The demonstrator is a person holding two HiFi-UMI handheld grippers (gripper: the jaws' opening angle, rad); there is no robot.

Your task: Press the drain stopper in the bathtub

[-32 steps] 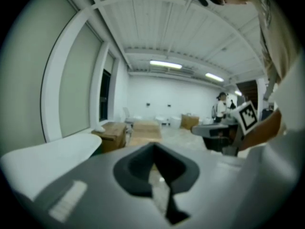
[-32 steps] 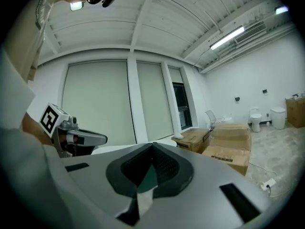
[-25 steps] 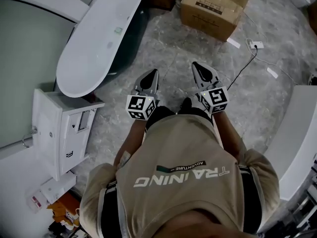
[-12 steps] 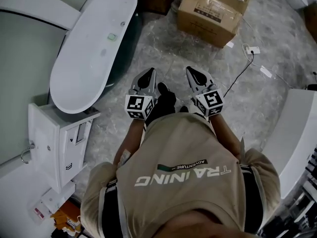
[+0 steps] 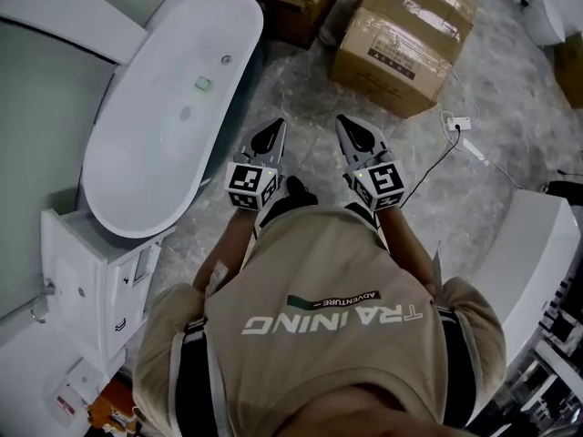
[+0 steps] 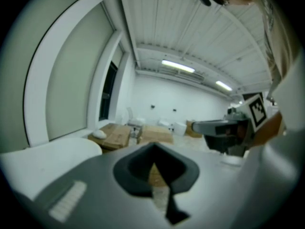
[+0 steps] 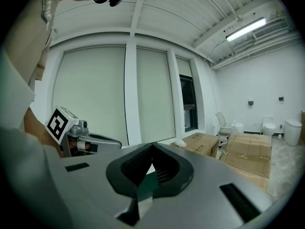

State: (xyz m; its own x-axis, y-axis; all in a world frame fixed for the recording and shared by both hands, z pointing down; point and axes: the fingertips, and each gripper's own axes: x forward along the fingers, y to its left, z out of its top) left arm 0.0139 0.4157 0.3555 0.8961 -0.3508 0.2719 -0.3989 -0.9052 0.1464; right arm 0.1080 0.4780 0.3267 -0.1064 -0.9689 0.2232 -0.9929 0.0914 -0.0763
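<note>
The white oval bathtub [image 5: 146,153] lies to my left on the floor in the head view. On its bottom are a faint round spot [image 5: 187,114], probably the drain stopper, and a small green item [image 5: 202,84]. My left gripper [image 5: 272,129] and right gripper [image 5: 347,123] are held side by side in front of my body, over the marble floor to the right of the tub. Both are shut and hold nothing. In the left gripper view the left gripper [image 6: 153,147] points level across the room. The right gripper [image 7: 152,148] does the same in its own view.
Two cardboard boxes [image 5: 410,35] [image 5: 290,3] stand on the floor ahead. A power strip with its cable [image 5: 458,123] lies to the right. A white cabinet [image 5: 91,280] stands at the tub's near end, and a white fixture [image 5: 537,262] is at the right.
I have stepped forward, so the tub and boxes have slid nearer in the head view. Both grippers stay shut and close together in front of my body.
</note>
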